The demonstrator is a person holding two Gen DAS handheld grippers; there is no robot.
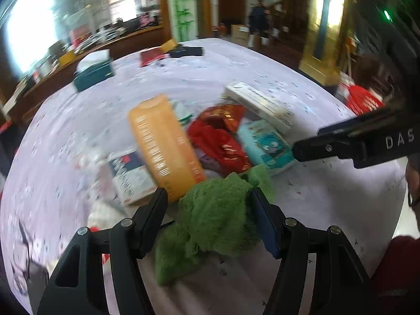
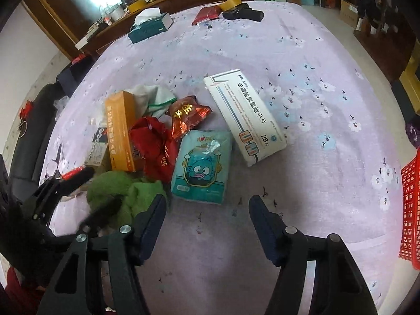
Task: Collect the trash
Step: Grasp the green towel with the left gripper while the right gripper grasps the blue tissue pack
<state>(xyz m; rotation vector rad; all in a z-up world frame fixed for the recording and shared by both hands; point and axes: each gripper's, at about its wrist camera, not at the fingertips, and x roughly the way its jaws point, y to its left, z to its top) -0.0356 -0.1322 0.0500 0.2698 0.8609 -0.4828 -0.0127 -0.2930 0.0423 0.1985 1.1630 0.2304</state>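
Note:
A pile of trash lies on the lilac flowered tablecloth (image 2: 302,99): an orange box (image 2: 119,131), a red crumpled bag (image 2: 155,147), an orange-red snack wrapper (image 2: 186,116), a teal cartoon tissue pack (image 2: 203,165), a white medicine box (image 2: 244,115) and a green cloth (image 2: 115,189). My left gripper (image 1: 208,197) is wide open, its jaws on either side of the green cloth (image 1: 218,215); in the right wrist view it shows at the left (image 2: 97,191). My right gripper (image 2: 207,204) is open and empty, just in front of the tissue pack.
A red mesh basket (image 2: 409,210) stands at the table's right edge. A dark green tissue box (image 2: 151,26), a red packet (image 2: 207,14), a tape roll (image 2: 231,2) and a black case (image 2: 246,14) lie at the far side. A cluttered wooden counter runs behind.

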